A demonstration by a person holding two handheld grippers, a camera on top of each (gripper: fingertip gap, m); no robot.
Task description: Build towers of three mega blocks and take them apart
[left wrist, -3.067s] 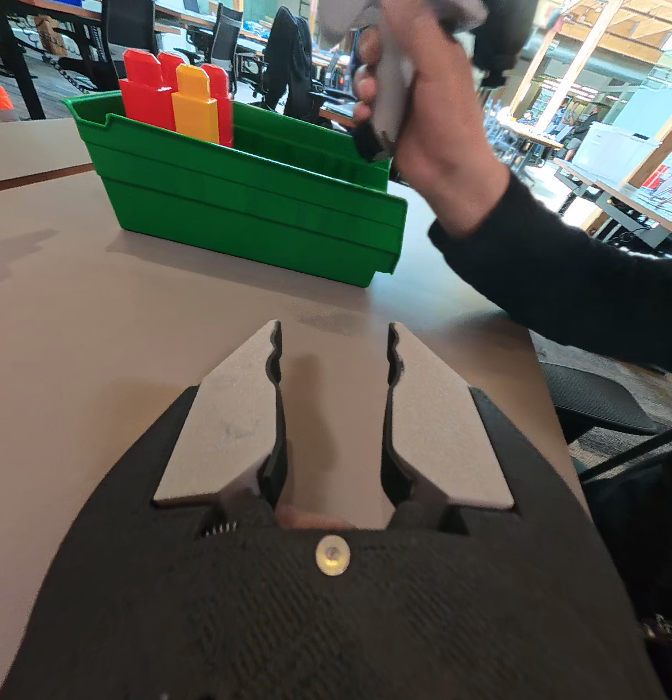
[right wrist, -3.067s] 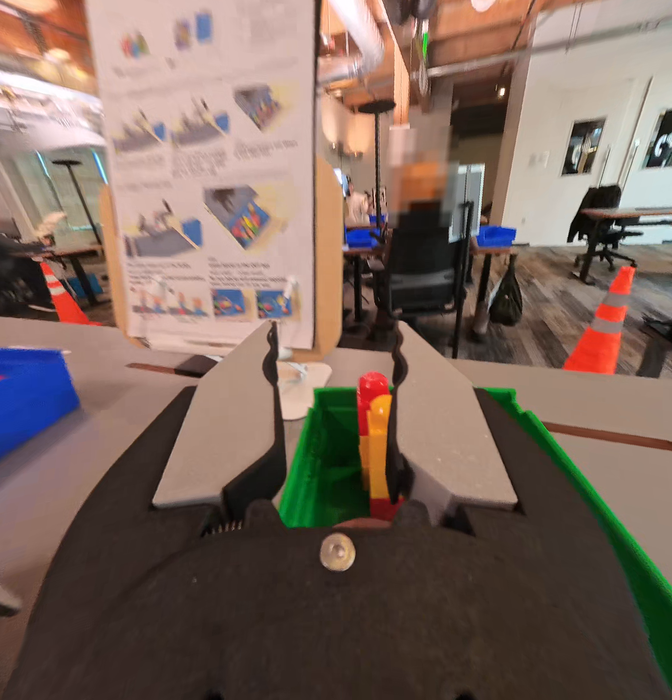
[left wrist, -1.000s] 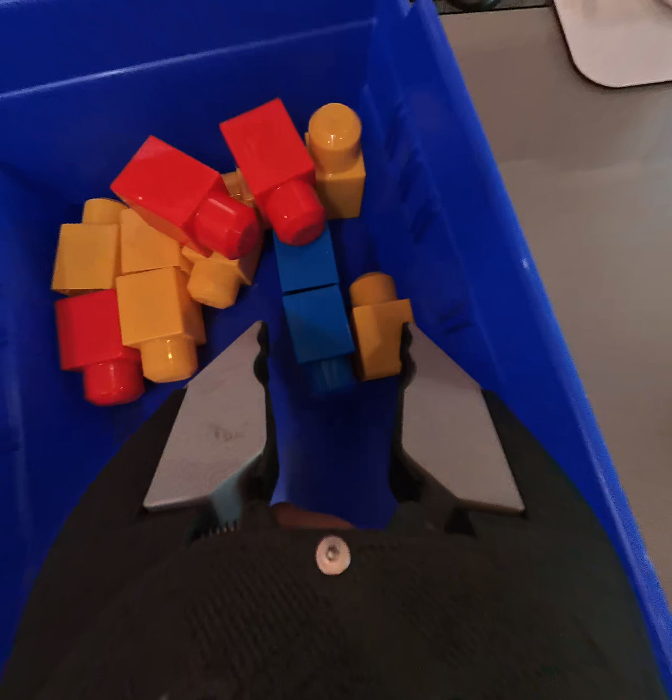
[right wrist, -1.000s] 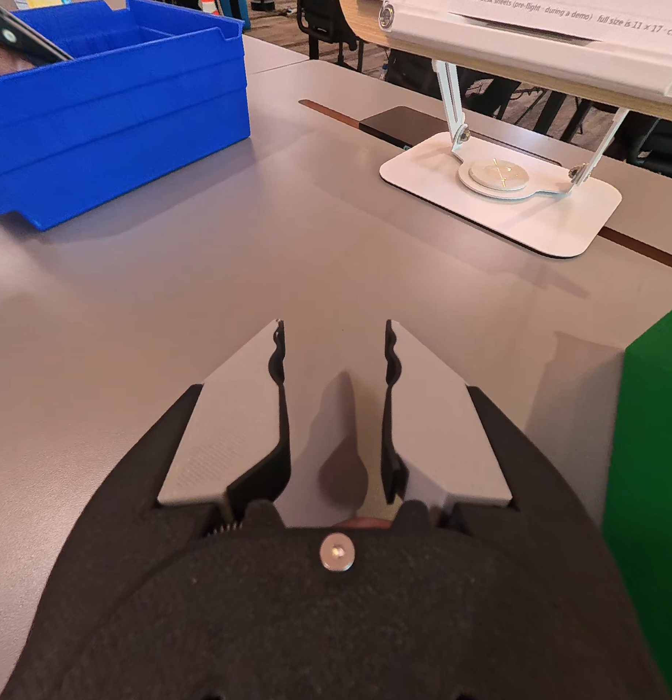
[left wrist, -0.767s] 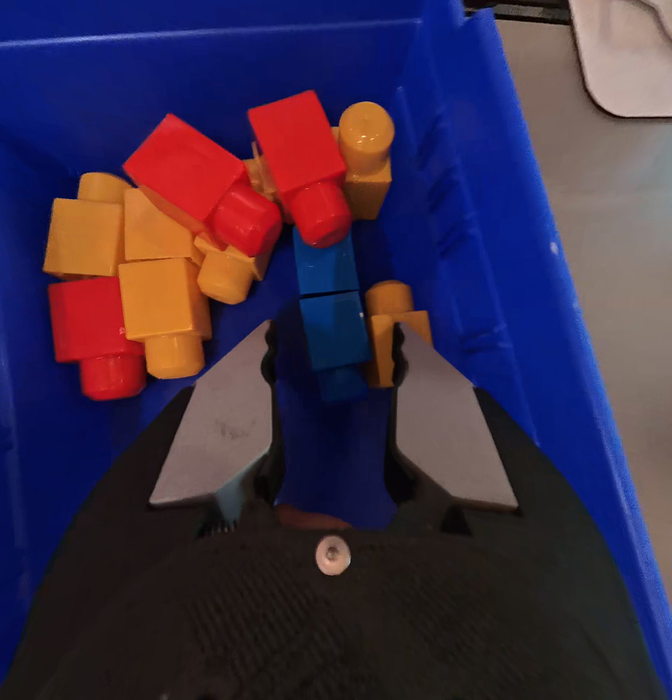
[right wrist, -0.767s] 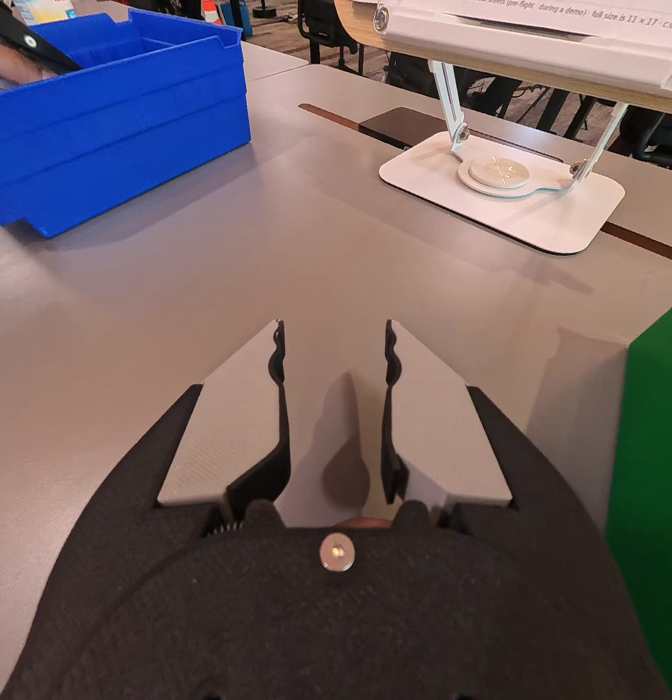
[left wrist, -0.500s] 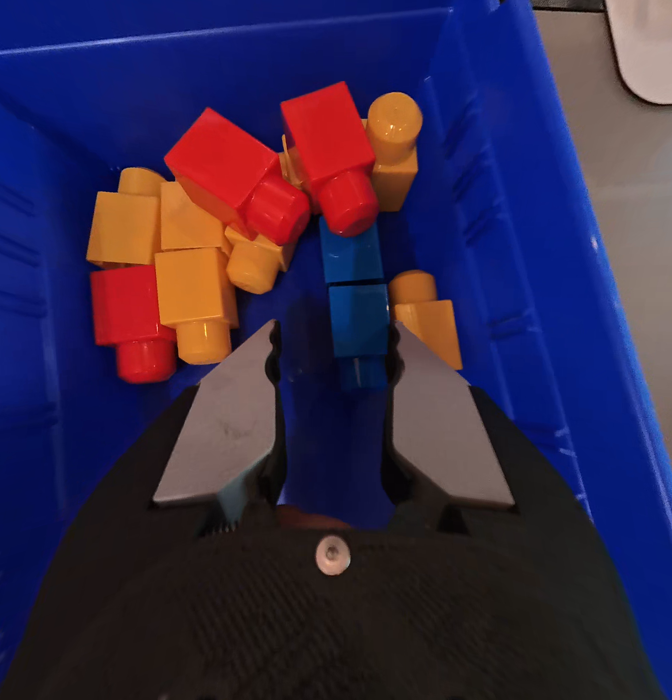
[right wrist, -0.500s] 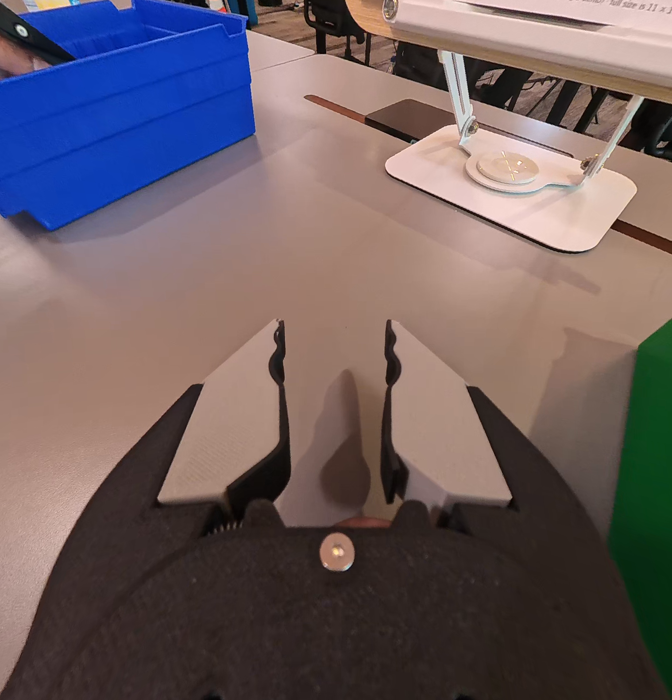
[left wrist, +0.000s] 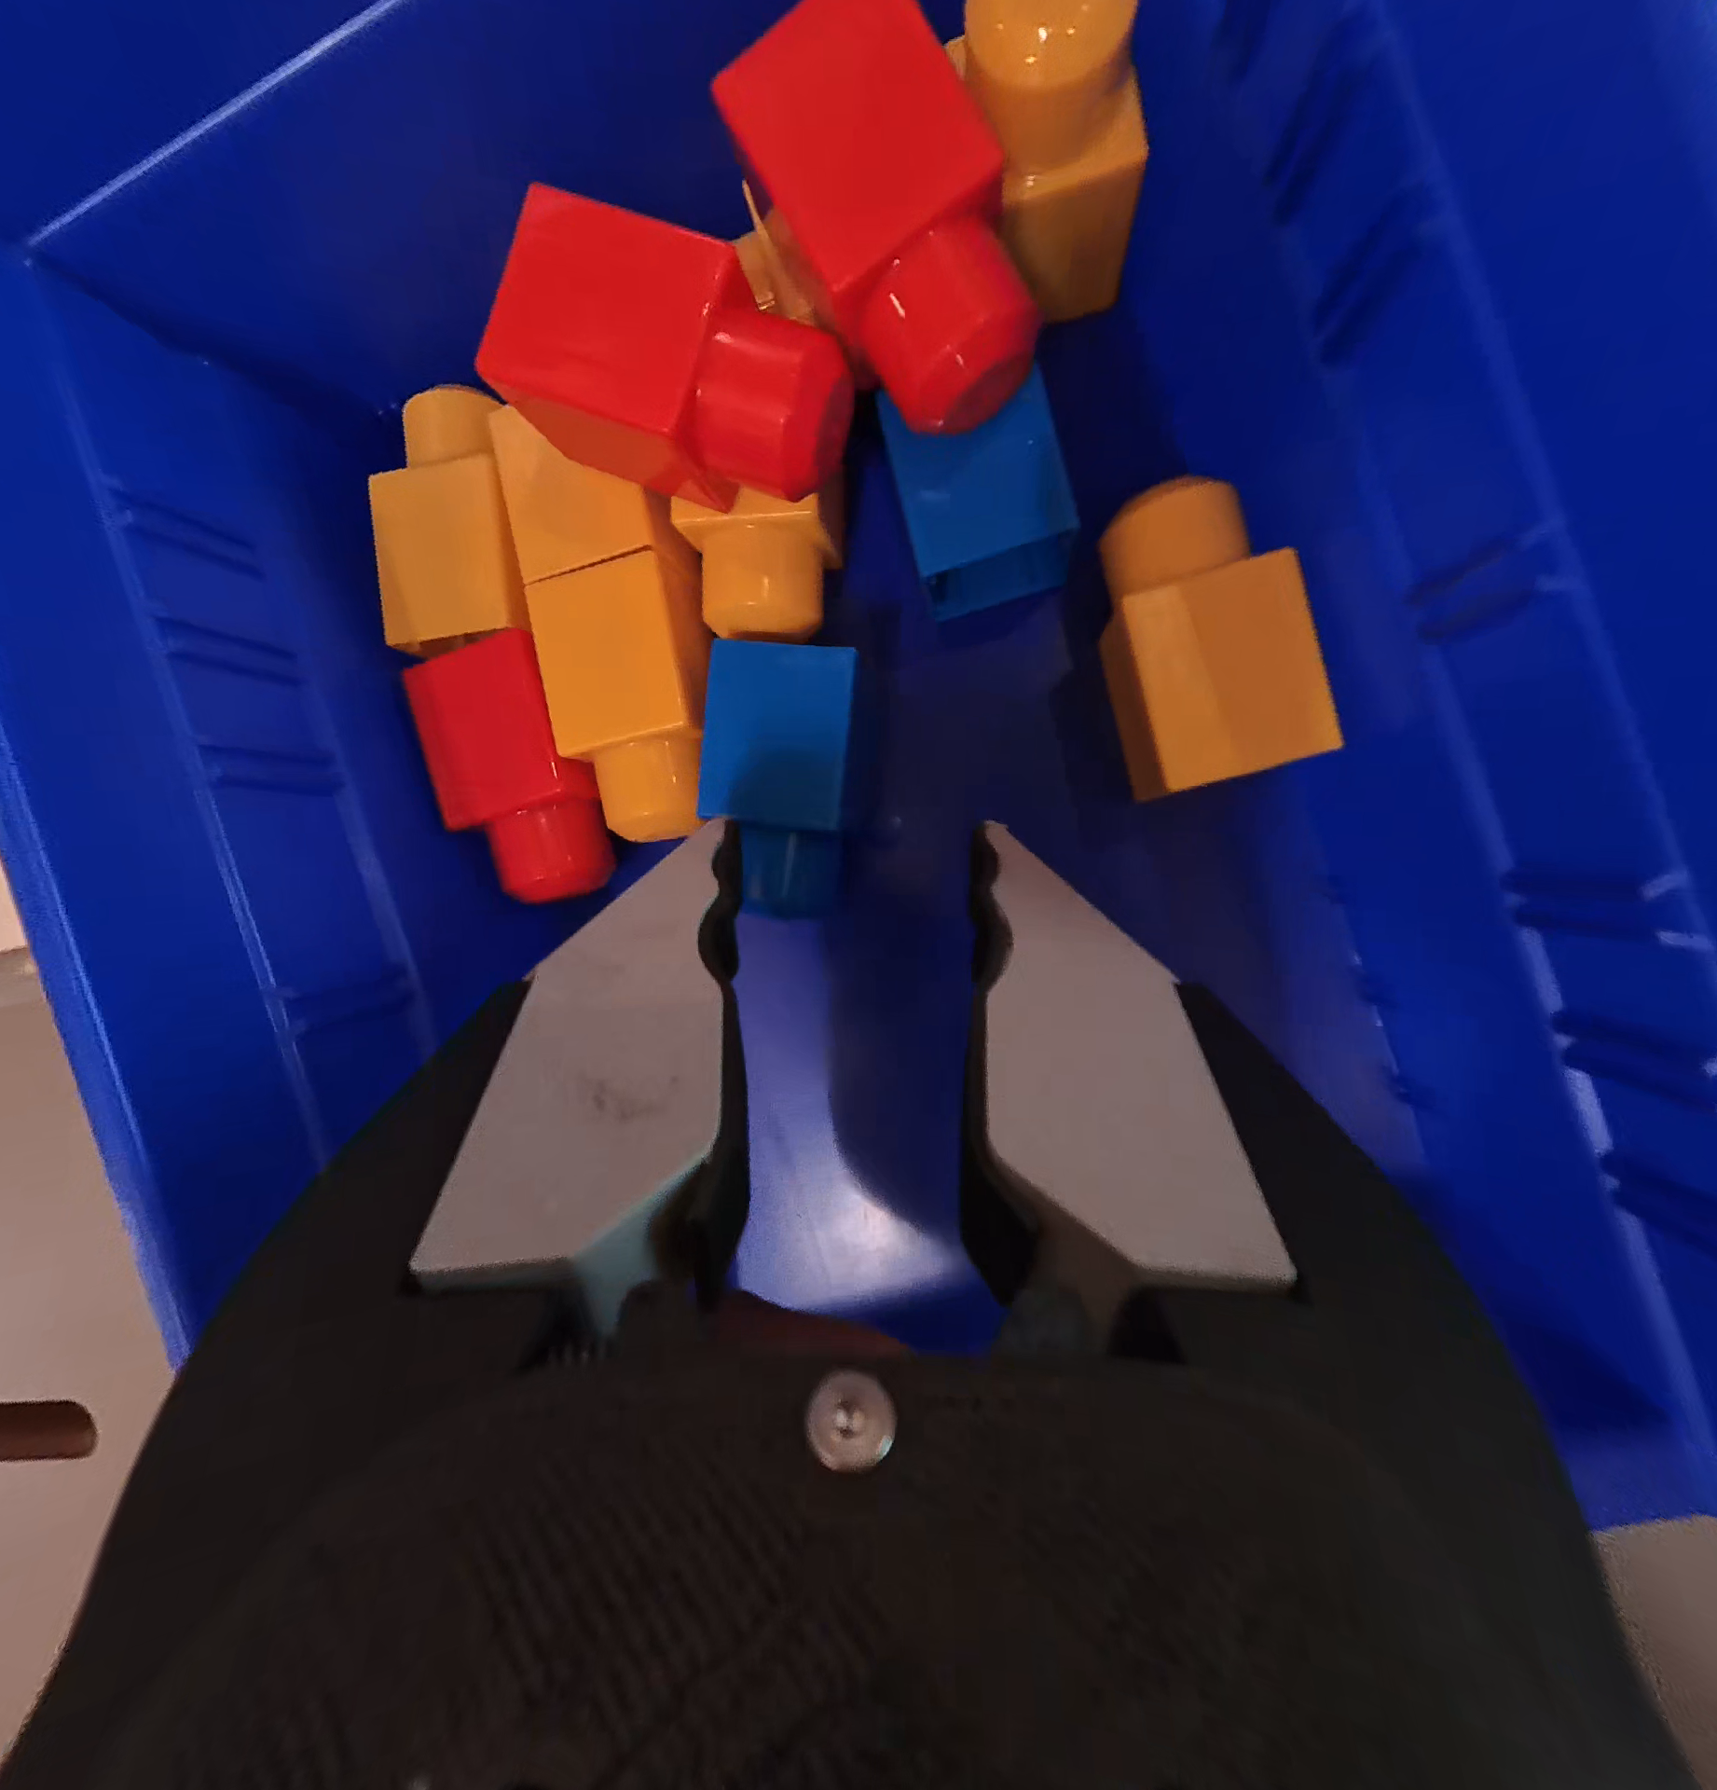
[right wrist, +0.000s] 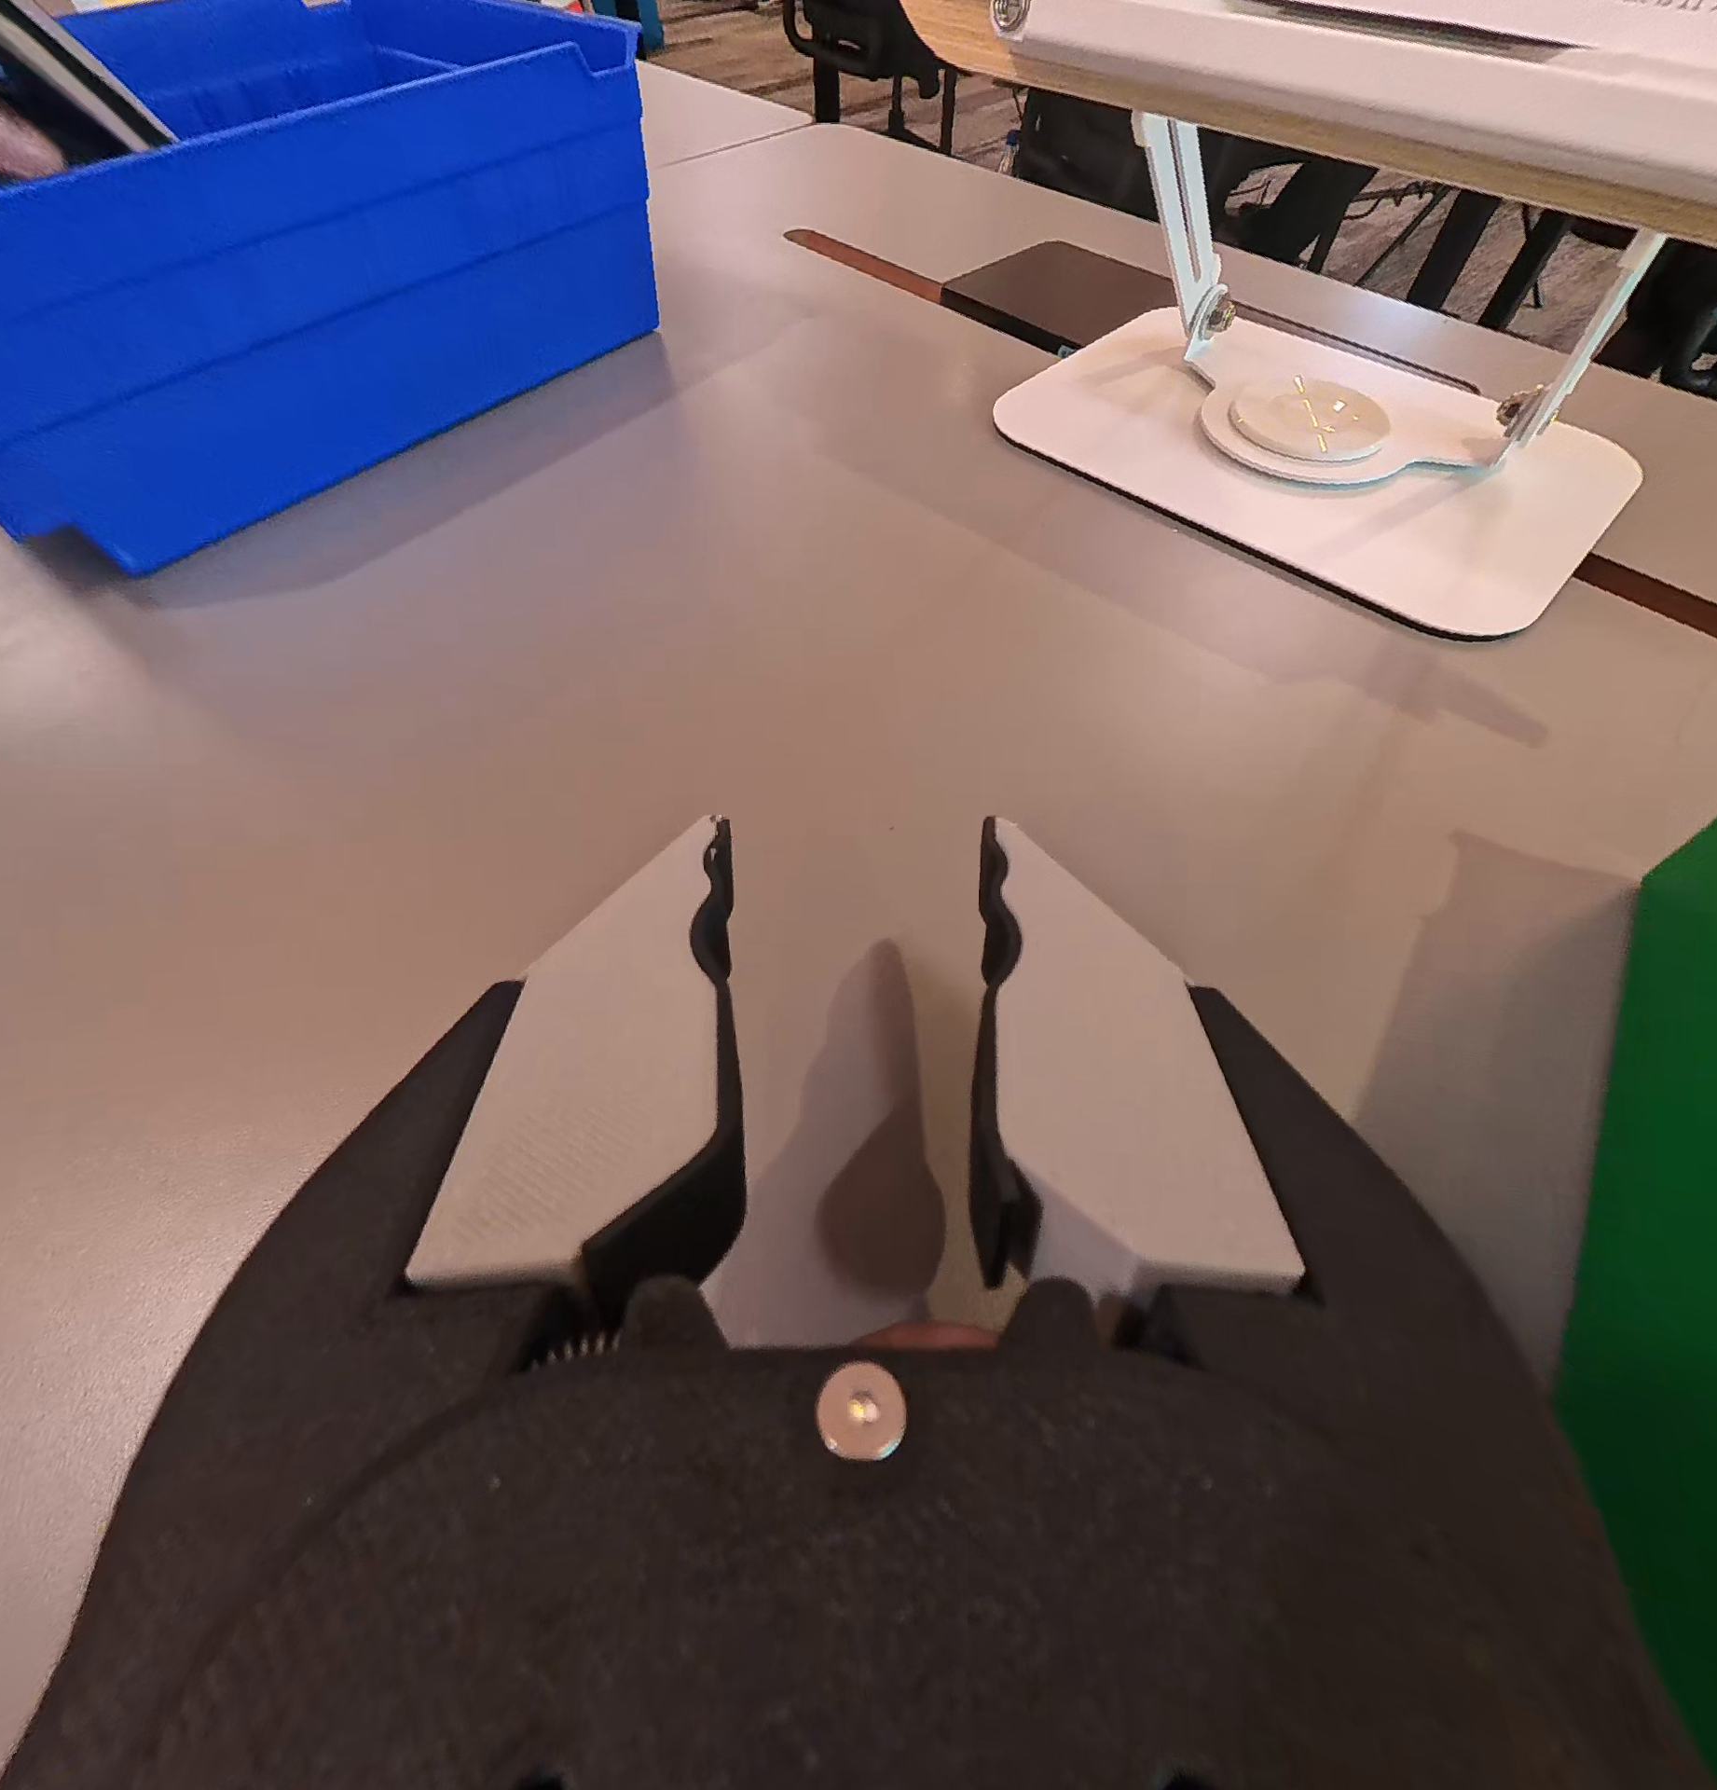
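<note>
Item: blue block (left wrist: 779,736), on the floor of my blue bin (left wrist: 1474,407), among red and yellow blocks.
Left tongs (left wrist: 850,852): open, empty; block just ahead, off toward left tip.
Long axis: near-far, stud pointing near.
Right tongs (right wrist: 853,852): open, empty, over bare bench (right wrist: 564,736), well apart.

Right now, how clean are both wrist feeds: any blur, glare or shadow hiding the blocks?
Left wrist view: bin walls smeared by motion blur, the near blue block fairly sharp, small glare spots on the red studs, dim bin floor under the left tool. Right wrist view: sharp, evenly lit; right tool casts a soft shadow on the table; wide-angle bending at the edges.
</note>
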